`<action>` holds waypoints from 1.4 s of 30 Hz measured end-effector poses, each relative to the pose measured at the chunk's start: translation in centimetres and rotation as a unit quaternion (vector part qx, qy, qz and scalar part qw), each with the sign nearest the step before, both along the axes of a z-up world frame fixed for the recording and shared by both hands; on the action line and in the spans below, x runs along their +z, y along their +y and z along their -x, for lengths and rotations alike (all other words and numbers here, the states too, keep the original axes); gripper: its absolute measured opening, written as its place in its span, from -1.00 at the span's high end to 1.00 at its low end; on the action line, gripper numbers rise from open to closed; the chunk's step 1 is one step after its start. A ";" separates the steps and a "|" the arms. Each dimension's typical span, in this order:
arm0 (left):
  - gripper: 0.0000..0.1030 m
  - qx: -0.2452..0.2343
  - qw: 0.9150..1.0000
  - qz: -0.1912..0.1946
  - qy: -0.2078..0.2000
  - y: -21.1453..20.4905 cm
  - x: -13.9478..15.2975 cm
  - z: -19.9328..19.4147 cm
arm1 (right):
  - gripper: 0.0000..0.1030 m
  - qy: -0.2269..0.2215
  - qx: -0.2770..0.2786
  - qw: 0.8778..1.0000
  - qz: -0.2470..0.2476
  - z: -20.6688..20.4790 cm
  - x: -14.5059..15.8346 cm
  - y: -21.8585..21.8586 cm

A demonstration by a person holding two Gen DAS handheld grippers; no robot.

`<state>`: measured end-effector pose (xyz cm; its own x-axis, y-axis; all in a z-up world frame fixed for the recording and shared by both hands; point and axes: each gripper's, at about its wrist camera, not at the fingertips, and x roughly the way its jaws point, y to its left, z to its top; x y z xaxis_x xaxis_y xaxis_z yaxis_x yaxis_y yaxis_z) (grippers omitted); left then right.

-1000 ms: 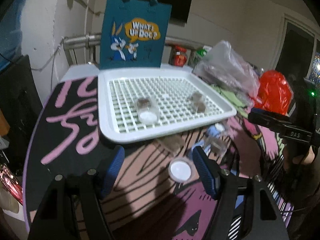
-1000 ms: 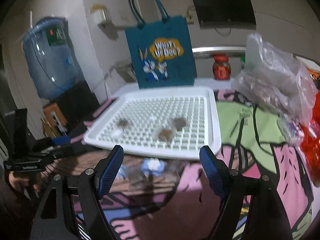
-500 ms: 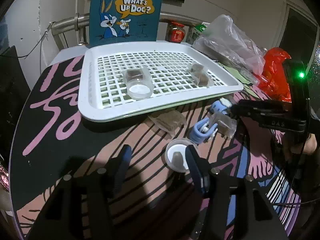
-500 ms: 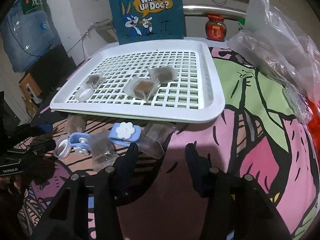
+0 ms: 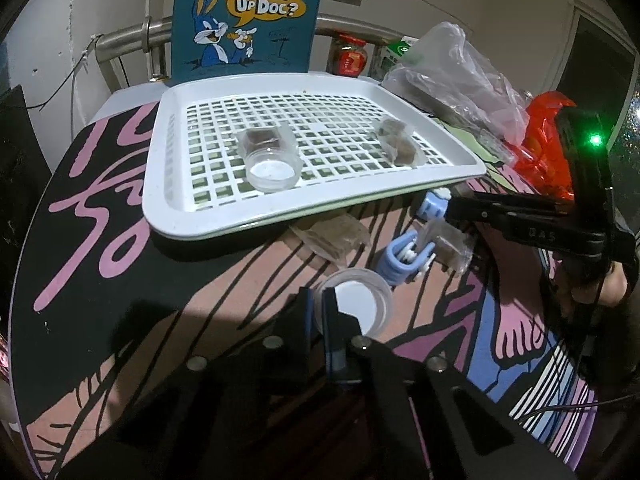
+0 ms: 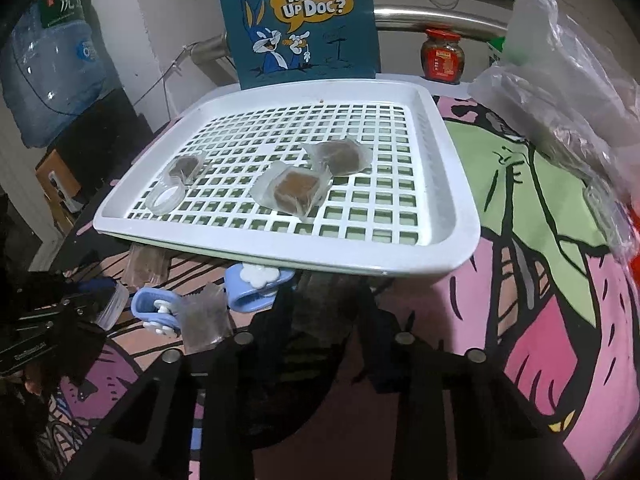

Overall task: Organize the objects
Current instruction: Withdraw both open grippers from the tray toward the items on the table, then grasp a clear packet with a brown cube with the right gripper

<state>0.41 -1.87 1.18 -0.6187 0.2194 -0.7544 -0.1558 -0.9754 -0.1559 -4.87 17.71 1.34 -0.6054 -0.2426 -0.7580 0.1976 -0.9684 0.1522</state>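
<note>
Left jaws (image 5: 319,312): tilted down, just closed on the near rim of a clear cup (image 5: 354,306) on the counter (image 5: 168,292).
Right jaws (image 6: 324,316): tilted down, just narrowed around a clear packet (image 6: 320,308); contact hidden in shadow.
Tray (image 6: 444,184): beyond, holding two packets and a cup.

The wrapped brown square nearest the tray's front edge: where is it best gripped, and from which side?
Probably across the block's two opposite sides, coming down from above: the wrapped brown square lies flat, and the tray rim blocks low approaches.
</note>
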 end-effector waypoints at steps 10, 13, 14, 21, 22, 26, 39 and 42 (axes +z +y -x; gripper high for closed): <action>0.93 -0.002 0.999 0.006 0.037 0.1 1.0 -0.9 | 0.47 0.040 0.006 0.999 0.009 -3.3 1.4 0.0; 0.93 0.001 0.999 0.000 0.055 -0.2 1.8 -1.2 | 0.47 0.065 0.017 0.998 0.009 -4.2 2.4 -0.6; 0.93 0.003 0.998 -0.002 0.061 -0.3 2.1 -1.3 | 0.47 0.073 0.021 0.997 0.009 -4.4 2.7 -0.8; 0.93 0.013 0.996 -0.015 0.091 -1.1 3.1 -1.5 | 0.47 0.120 0.052 0.991 0.016 -5.3 3.9 -2.1; 0.93 0.014 0.995 -0.016 0.092 -1.2 3.0 -1.6 | 0.47 0.122 0.053 0.991 0.012 -5.4 3.8 -2.2; 0.93 0.014 0.996 -0.010 0.092 -0.8 2.4 -1.5 | 0.47 0.123 0.053 0.991 0.007 -5.5 3.4 -2.2; 0.93 0.011 0.994 -0.007 0.105 -0.6 2.6 -2.0 | 0.47 0.137 0.057 0.989 0.012 -6.1 3.4 -2.0; 0.93 0.012 0.994 -0.009 0.105 -0.7 2.6 -2.0 | 0.47 0.138 0.057 0.989 0.014 -6.2 3.5 -2.0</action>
<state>2.45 -2.54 3.80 -0.7669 0.2149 -0.6047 -0.1638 -0.9766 -0.1393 1.29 15.74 4.80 -0.7557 -0.3400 -0.5598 0.3428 -0.9336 0.1042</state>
